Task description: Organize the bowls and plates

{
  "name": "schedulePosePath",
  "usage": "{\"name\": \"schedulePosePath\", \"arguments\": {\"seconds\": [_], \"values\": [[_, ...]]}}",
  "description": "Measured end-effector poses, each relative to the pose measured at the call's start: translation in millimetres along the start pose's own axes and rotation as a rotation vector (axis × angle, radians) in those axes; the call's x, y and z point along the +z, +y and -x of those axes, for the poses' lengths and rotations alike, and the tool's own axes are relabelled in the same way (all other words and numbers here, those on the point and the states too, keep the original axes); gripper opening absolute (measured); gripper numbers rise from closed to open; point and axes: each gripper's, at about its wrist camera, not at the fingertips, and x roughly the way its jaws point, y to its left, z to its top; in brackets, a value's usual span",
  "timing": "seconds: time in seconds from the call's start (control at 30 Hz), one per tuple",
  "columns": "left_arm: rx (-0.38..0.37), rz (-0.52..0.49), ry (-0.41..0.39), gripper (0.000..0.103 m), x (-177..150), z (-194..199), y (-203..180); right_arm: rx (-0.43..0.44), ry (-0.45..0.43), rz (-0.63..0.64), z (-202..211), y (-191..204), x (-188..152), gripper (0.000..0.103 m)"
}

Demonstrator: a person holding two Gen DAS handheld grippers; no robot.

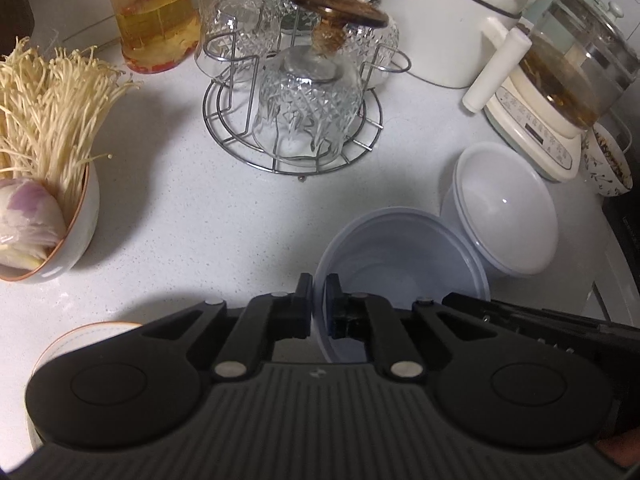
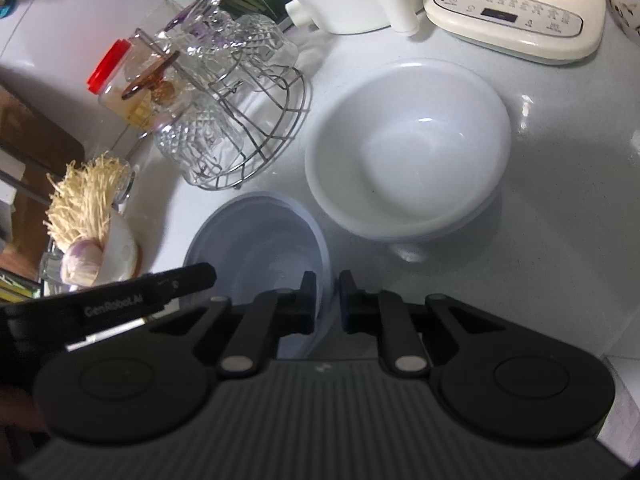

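Only readable writing I can spot is "GenRobot.AI" printed in white on the side of the left gripper's body, which pokes into the right wrist view from the left. The cream appliance base (image 2: 516,16) at the back has a button panel with tiny labels and a small dark display, but it's all too small to read.

Left gripper (image 1: 319,304) has its fingers nearly pressed together, pinching the near-left rim of the translucent blue-grey bowl (image 1: 404,264), one finger outside the wall and one inside. Right gripper (image 2: 327,300) is clamped on the same bowl (image 2: 256,248) at its near-right rim, one finger inside and one outside, with only the thin wall in the narrow gap. So both are gripping one bowl from opposite sides.

That bowl is on the speckled white countertop (image 1: 180,220), close in front of both cameras. Just beside it to the right and a bit further back is a stack of white bowls (image 2: 408,148), nested, looking tilted in the left view.

Behind those is a wire rack (image 1: 292,120) with cut-glass cups upside down on it, and a red-capped jar (image 2: 120,80) of yellowish liquid. Off to the left is a bowl of enoki mushrooms (image 1: 44,120) with a piece of onion in it.
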Motion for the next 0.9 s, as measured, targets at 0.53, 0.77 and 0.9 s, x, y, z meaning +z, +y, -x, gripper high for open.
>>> {"name": "schedulePosePath", "arguments": {"seconds": [0.53,0.77,0.9], "values": [[-0.033,-0.009,-0.069,0.008,3,55,-21,0.019,-0.060,0.030,44,7,6,0.015],[-0.045,0.005,-0.117,0.008,9,75,-31,0.026,-0.089,0.052,63,9,15,0.015],[-0.052,0.028,-0.146,0.008,15,84,-35,0.037,-0.105,0.068,70,11,24,0.015]]}}
